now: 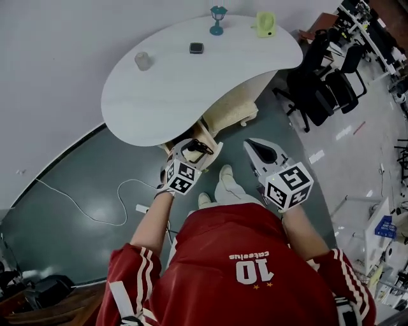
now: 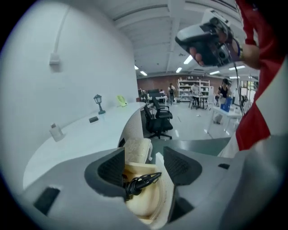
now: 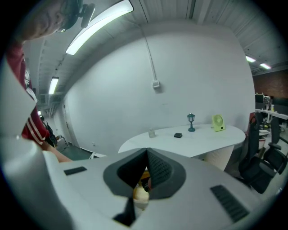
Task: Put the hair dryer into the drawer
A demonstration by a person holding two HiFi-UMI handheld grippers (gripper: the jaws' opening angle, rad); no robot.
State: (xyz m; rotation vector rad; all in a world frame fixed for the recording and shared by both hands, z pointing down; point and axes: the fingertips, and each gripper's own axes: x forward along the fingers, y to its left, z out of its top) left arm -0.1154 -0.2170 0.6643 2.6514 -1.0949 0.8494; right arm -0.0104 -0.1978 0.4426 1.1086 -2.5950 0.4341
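A beige drawer [image 1: 215,151] stands open under the white table [image 1: 172,95]. In the left gripper view the cream hair dryer [image 2: 145,198] lies inside the drawer [image 2: 164,191] with its bundled black cord [image 2: 141,180] on top. My left gripper [image 1: 191,150] hangs above the drawer, open [image 2: 144,155], with nothing between its pads. To its right, my right gripper [image 1: 255,148] is held over the floor. Its pads meet at the tips [image 3: 146,155], and a cream shape shows far below through the gap under them.
The table top holds a clear cup [image 1: 143,61], a small black item [image 1: 196,48], a teal lamp [image 1: 218,19] and a green fan [image 1: 265,24]. Black office chairs [image 1: 325,83] stand to the right. A white cable [image 1: 95,216] trails over the floor at the left.
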